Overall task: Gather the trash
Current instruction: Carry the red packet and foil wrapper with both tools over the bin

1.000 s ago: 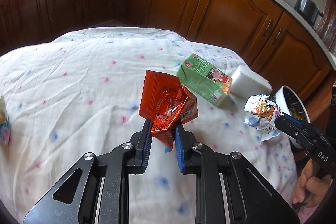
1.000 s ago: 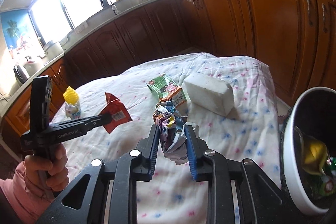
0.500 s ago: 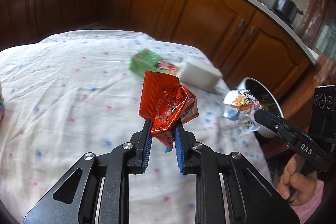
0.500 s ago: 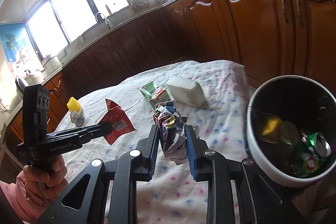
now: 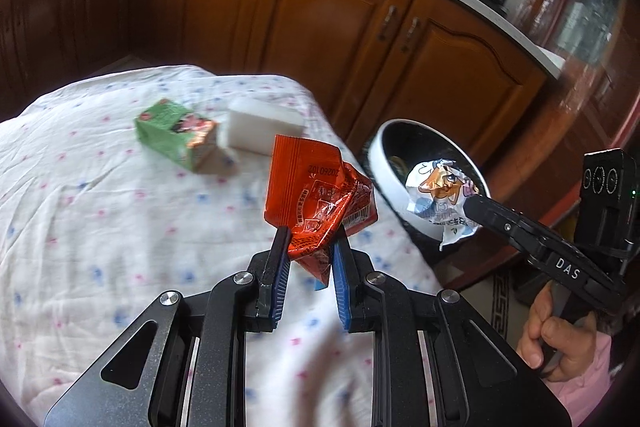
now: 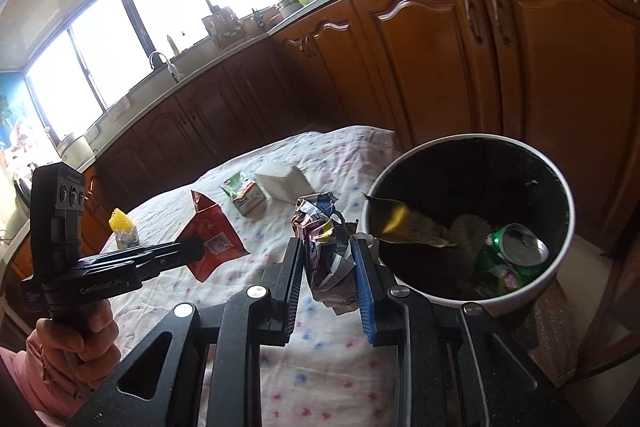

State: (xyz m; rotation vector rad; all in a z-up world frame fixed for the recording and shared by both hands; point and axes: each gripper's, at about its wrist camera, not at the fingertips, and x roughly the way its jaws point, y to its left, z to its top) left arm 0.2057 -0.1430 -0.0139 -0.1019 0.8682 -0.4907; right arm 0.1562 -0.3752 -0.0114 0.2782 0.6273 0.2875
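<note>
My left gripper (image 5: 310, 247) is shut on a crumpled red snack wrapper (image 5: 316, 195), held above the table's right edge. My right gripper (image 6: 326, 255) is shut on a crumpled white and blue cartoon wrapper (image 6: 324, 239), just left of the bin's rim. In the left wrist view that wrapper (image 5: 440, 197) hangs in front of the white trash bin (image 5: 380, 163). The bin (image 6: 560, 211) stands beside the table and holds a green can (image 6: 516, 247), a gold wrapper and other trash. In the right wrist view the red wrapper (image 6: 212, 235) hangs over the cloth.
A green carton (image 5: 176, 135) and a white foam block (image 5: 264, 123) lie on the floral tablecloth (image 5: 120, 227). A small yellow-topped bottle (image 6: 122, 231) stands at the table's far left. Wooden cabinets (image 5: 340, 39) run behind table and bin.
Both grippers have carried their wrappers to the right, toward the bin. The bin now fills more of both views; the carton and foam block have slid left.
</note>
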